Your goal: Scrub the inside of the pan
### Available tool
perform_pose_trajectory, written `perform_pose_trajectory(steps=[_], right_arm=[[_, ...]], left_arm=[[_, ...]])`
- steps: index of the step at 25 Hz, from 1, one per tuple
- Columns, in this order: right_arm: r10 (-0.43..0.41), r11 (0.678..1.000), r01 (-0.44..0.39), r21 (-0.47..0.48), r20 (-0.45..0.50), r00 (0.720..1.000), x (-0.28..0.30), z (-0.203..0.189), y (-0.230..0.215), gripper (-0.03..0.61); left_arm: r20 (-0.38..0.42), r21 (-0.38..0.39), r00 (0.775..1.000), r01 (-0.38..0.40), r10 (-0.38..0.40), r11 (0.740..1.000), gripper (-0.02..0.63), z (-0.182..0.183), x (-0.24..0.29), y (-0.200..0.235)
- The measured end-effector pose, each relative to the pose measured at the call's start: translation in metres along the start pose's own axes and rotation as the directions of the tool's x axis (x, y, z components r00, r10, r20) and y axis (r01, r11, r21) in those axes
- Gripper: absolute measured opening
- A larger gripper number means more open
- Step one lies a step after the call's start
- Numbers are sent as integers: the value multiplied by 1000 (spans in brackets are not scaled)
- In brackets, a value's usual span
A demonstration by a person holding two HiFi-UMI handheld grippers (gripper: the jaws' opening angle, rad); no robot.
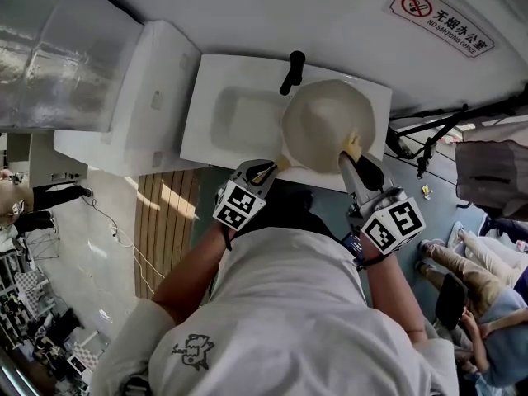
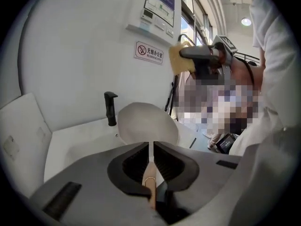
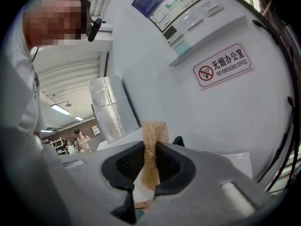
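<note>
A cream pan [image 1: 326, 126] hangs tilted over the right end of the white sink [image 1: 239, 114], its inside turned toward me. My left gripper [image 1: 268, 170] is shut on the pan's wooden handle [image 2: 150, 182]; in the left gripper view the thin handle runs straight between the jaws to the pan [image 2: 146, 124]. My right gripper [image 1: 353, 151] is shut on a yellow sponge [image 1: 352, 145] at the pan's near right rim. In the right gripper view the sponge [image 3: 153, 140] stands up between the jaws, with the wall behind it. From the left gripper view, the right gripper [image 2: 197, 55] and sponge [image 2: 176, 58] are above the pan.
A black tap [image 1: 292, 71] stands at the sink's back edge, just left of the pan. A white box [image 1: 124, 97] and a silver duct [image 1: 58, 56] lie to the left. A no-smoking sign [image 1: 441, 19] hangs on the wall. People sit at the right [image 1: 478, 254].
</note>
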State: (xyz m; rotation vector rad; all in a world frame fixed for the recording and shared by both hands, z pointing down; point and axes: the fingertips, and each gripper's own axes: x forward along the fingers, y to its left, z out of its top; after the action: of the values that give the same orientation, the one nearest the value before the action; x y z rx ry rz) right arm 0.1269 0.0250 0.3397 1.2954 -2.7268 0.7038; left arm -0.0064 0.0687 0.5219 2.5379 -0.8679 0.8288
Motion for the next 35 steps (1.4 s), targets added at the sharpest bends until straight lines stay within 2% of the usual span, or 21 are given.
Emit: perform_pose_trajectory(steps=[11, 23, 33, 35], right_arm=[[-19, 999, 20, 25, -26, 999, 10, -22, -15, 57], [-23, 998, 27, 52, -69, 997, 16, -46, -28, 57], [-31, 997, 37, 64, -93, 995, 18, -58, -31, 57], [-31, 997, 37, 65, -98, 995, 18, -59, -31, 57]], left_arm=[[-147, -3, 989, 19, -19, 1000, 120, -52, 35, 0], [-336, -9, 942, 15, -17, 1000, 209, -118, 66, 1], [-417, 39, 909, 5, 12, 999, 216, -146, 78, 1], [-417, 41, 909, 0, 17, 999, 205, -148, 79, 4]])
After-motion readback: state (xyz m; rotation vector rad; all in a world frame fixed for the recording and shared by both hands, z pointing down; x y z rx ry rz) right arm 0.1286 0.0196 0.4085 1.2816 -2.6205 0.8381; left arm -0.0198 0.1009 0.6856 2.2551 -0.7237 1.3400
